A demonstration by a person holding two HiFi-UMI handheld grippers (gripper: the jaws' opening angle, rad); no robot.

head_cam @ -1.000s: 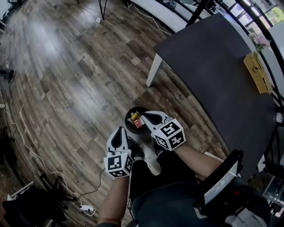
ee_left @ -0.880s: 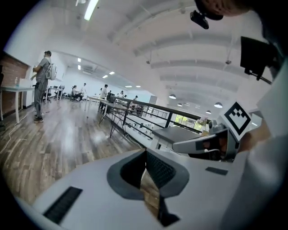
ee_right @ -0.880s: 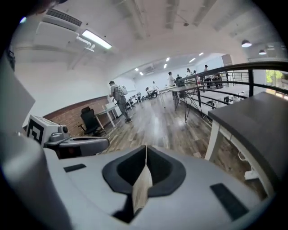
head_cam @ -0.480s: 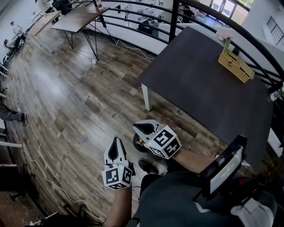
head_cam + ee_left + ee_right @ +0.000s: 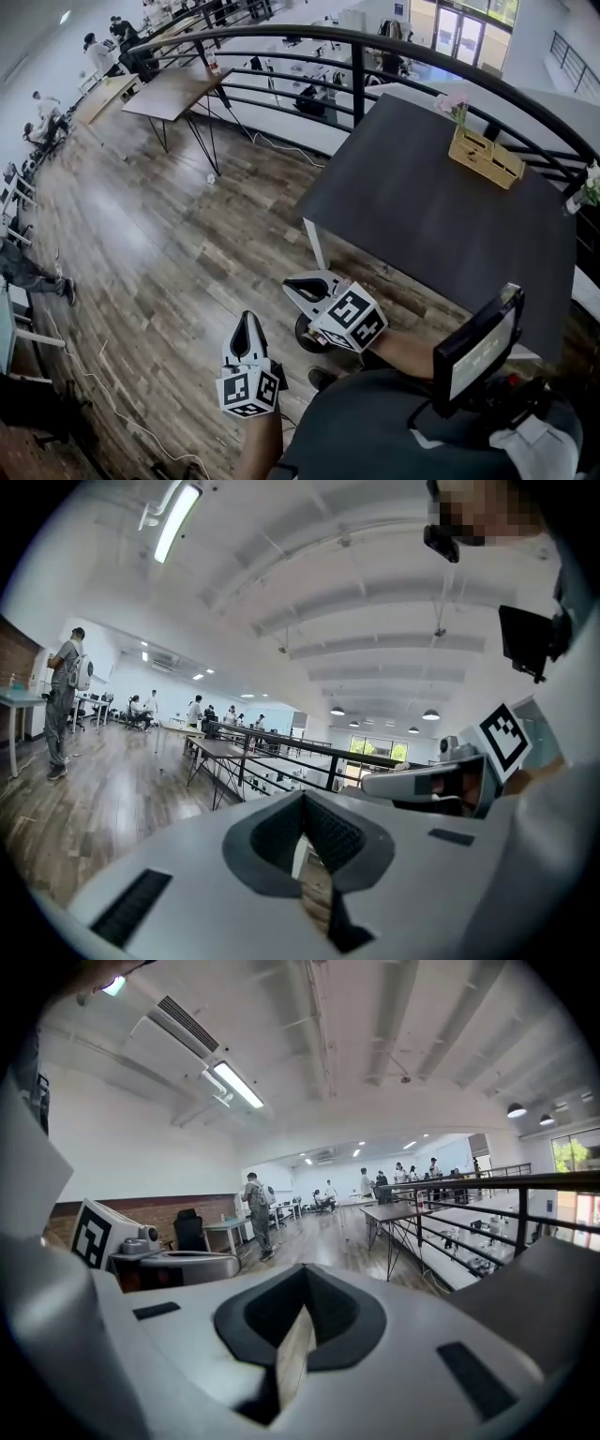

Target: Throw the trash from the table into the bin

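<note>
Small dark round bin (image 5: 304, 336), partly hidden, on the wood floor (image 5: 169, 244) near the white leg of the dark table (image 5: 422, 206).

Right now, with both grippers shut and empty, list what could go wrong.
The bin stands by the person's shoe, half hidden under the right gripper; a step may tip it. The table has a corner not far from that gripper; a swing could strike it.

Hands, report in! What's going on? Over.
Left gripper shut, empty. Right gripper shut, empty. Bin on floor, partly hidden by right gripper. No trash seen on table. Nothing blocking.
</note>
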